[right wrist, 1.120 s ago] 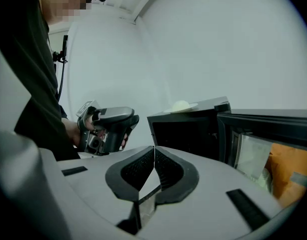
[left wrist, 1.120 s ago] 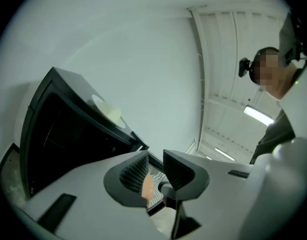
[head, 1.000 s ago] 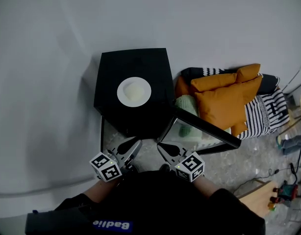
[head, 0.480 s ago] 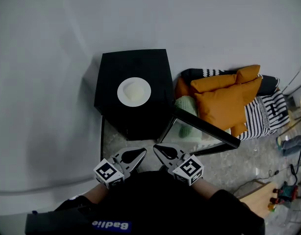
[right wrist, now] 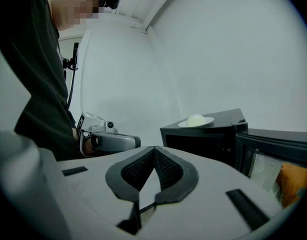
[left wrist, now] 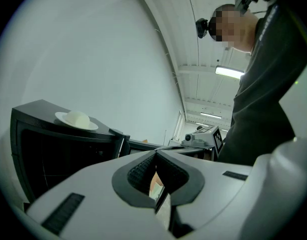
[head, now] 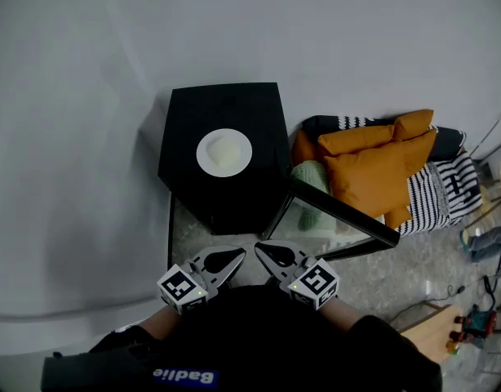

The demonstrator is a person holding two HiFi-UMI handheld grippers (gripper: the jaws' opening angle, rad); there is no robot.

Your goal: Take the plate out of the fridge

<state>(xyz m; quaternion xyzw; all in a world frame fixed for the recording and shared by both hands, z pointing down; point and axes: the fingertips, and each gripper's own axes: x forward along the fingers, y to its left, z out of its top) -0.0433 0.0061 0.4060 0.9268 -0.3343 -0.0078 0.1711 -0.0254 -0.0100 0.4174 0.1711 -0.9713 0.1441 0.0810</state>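
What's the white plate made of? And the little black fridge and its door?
The plate looks like glazed ceramic or hard plastic: plain white, smooth; I cannot tell which. The fridge looks like black painted metal or plastic, its top smooth and faintly shiny. Its open door seems to be glass in a black frame: it mirrors the cushions beside it.

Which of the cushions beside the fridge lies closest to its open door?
The pale green cushion, directly behind the door; the orange cushions lie farther from it.

A bare industrial-looking hall: high ceiling (left wrist: 203,86), strip light (left wrist: 228,72), cushions (head: 373,170) heaped on floor (head: 397,280).
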